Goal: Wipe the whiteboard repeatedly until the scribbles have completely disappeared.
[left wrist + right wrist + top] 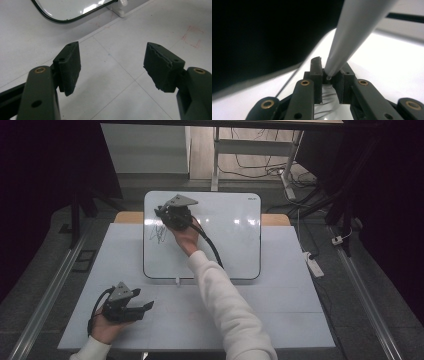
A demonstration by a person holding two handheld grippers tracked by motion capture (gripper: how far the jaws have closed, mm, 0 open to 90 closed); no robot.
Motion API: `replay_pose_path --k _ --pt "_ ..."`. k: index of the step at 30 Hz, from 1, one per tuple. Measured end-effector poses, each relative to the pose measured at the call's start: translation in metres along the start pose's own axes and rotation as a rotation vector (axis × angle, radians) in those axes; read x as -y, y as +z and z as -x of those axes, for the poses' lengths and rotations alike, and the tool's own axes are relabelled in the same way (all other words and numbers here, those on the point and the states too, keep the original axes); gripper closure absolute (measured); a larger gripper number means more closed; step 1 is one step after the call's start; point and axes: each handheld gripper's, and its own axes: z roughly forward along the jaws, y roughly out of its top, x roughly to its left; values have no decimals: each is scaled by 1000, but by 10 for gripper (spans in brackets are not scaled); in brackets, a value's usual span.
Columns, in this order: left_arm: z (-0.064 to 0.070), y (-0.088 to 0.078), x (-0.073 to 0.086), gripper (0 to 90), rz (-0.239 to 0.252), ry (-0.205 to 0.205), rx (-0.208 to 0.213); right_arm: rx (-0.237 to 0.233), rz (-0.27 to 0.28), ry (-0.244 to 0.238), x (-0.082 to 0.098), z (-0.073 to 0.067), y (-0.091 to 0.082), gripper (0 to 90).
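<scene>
White sheeting covers the table (280, 320), and a whiteboard (235, 245) lies on its far half with dark floor all around. I see my right gripper (170, 215) over the board's near-left area, just beside a black scribble (159, 234) on the board. In the right gripper view its jaws are drawn in narrow, and a grey tapered object, perhaps a marker (352, 32), rises from between the fingers (316, 72), its narrow end seated in the gap and clamped there; I cannot tell what it is for certain. Beneath those fingers I glimpse faint dark strokes on the white surface. My left gripper (142, 307) rests on the sheeting, well apart from the board's near edge, its jaws standing wide with nothing between the pads (71, 67). Ahead of those pads, the board's rounded corner shows at the top.
</scene>
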Motion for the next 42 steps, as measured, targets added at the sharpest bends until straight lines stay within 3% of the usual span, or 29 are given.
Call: replay_pose_path --k 2,3,8,10,13,15,19,21,23,25,28,31,34,36,38,41,42 --pt "0 0 0 305 2 -2 0 26 30 46 -2 8 -3 774" --pt "-1 0 0 305 3 -3 2 27 31 45 -2 7 -3 774" --pt "-1 1 -1 304 1 -2 5 -27 -13 -25 4 -7 3 774" --pt "0 0 -1 304 3 -1 5 -31 -5 -18 3 -3 2 774" --pt "-1 0 -1 304 5 -1 5 30 43 24 -2 7 -2 775" --pt "-1 0 -1 304 5 -3 7 31 48 30 -1 7 -2 775" --pt "-1 1 -1 304 2 0 8 -47 -15 -44 7 -10 4 775" --pt "-1 0 -1 304 4 -1 7 -35 -9 -43 5 -7 3 775" --pt "-1 -1 -1 305 5 0 7 25 31 5 0 3 -2 775" --pt "-1 -1 -1 305 8 0 7 46 54 27 -2 10 -5 775" --pt "-1 1 -1 305 5 0 11 44 58 5 -2 10 -4 775" --pt "-1 1 -2 305 5 -1 12 13 51 21 2 6 -1 775" --pt "-2 1 -2 305 7 -2 11 -24 25 -29 7 -4 4 775" --pt "-2 0 -1 305 8 -2 11 -12 29 -42 5 -2 3 775" --pt "-1 0 -1 305 11 -4 11 23 60 -15 3 4 0 775" --pt "-2 0 -1 305 12 -4 13 27 58 -25 5 1 1 776" --pt "-2 0 -1 305 12 -5 13 6 48 -41 6 -2 2 775"
